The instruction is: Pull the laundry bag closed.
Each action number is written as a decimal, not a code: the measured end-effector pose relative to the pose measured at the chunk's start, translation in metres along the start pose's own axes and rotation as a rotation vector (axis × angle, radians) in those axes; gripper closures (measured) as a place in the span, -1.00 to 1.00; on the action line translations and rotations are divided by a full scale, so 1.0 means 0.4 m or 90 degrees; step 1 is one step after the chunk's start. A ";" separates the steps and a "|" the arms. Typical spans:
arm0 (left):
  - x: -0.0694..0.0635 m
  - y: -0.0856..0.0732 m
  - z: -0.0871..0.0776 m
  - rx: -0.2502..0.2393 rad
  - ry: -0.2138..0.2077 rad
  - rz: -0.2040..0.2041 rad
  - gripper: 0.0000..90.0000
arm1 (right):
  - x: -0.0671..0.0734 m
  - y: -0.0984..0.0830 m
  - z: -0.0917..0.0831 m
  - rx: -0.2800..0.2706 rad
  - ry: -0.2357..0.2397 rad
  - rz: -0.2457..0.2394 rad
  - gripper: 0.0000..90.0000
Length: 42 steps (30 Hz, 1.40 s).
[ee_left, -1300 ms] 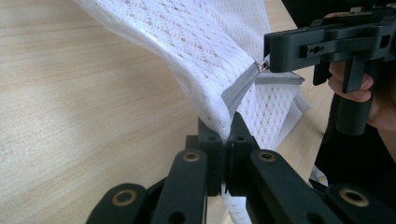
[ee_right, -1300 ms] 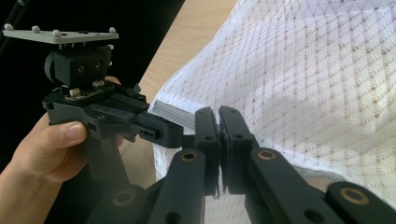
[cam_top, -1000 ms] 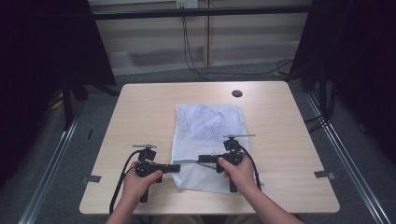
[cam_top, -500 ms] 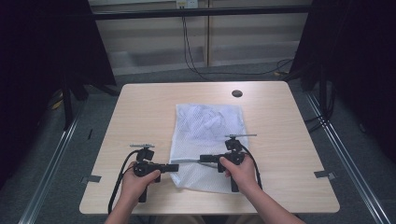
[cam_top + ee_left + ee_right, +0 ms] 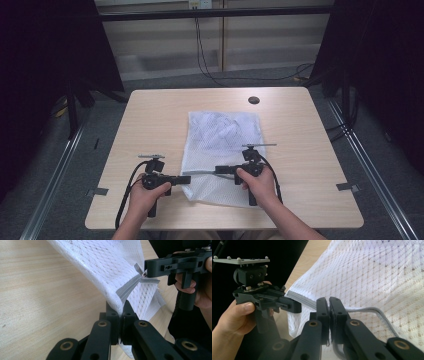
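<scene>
High view, mesh bag: a white mesh bag (image 5: 222,157) lies flat on the middle of the tabletop (image 5: 150,115), its near end towards the person's edge.
Zipper: a grey zipper (image 5: 130,287) runs across the near part of the mesh bag, stretched between the two hand-held grippers.
Left hand-held gripper: the left hand-held gripper (image 5: 186,179) sits at the mesh bag's near left edge; in the left gripper view its jaws are closed on the bag's fabric at the zipper's end (image 5: 122,312), and the mesh rises from them.
Right hand-held gripper: the right hand-held gripper (image 5: 219,170) lies over the near part of the mesh bag, pointing at the left one; in the left gripper view its tip pinches the zipper pull (image 5: 143,274), and in the right gripper view its jaws stand pressed together (image 5: 329,305).
Hands: the left hand (image 5: 145,195) is beside the mesh bag's near left corner, the right hand (image 5: 257,182) over its near right part.
Cord: a grey cord (image 5: 372,310) curves over the mesh just beyond the right jaws.
Tabletop: light wood, with a dark round hole (image 5: 254,100) beyond the mesh bag's far right corner.
</scene>
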<state>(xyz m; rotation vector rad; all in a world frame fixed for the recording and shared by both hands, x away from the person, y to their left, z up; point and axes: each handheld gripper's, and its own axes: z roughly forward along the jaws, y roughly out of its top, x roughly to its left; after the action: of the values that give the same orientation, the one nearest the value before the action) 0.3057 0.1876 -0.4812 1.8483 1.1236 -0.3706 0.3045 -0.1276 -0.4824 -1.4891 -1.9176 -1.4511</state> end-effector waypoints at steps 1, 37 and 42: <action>0.000 0.000 0.000 0.000 -0.001 0.000 0.95 | 0.000 -0.001 -0.001 0.002 0.000 0.001 0.95; -0.003 0.007 0.003 -0.002 -0.008 -0.001 0.95 | -0.014 -0.005 -0.022 -0.006 0.001 0.013 0.95; 0.000 0.005 0.001 0.002 -0.010 -0.003 0.95 | -0.014 -0.005 -0.019 -0.001 0.005 0.019 0.95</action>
<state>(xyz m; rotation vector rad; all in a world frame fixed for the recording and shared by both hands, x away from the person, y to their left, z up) 0.3074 0.1868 -0.4803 1.8426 1.1170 -0.3885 0.3025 -0.1371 -0.4842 -1.5039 -1.8814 -1.4439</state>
